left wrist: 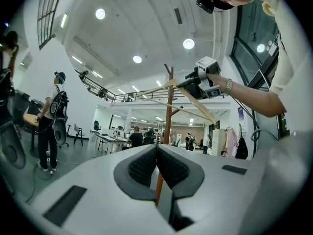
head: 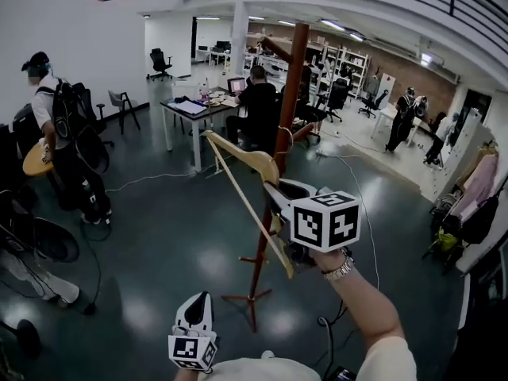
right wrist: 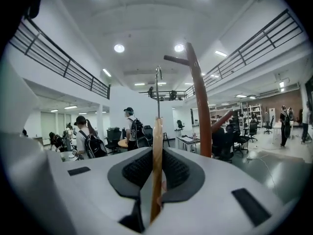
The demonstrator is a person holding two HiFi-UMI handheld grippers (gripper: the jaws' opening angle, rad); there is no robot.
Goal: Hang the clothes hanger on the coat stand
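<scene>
A wooden clothes hanger is held up in front of the brown coat stand, with my right gripper shut on its shoulder. In the right gripper view the hanger runs edge-on between the pads, its metal hook rising left of the stand's pole and peg. My left gripper is low near my body, shut and empty. In the left gripper view the hanger and right gripper are beside the pole.
The stand's tripod base rests on the dark floor. A desk with a seated person lies behind the stand. A person with a backpack stands at left. Cables trail on the floor at right.
</scene>
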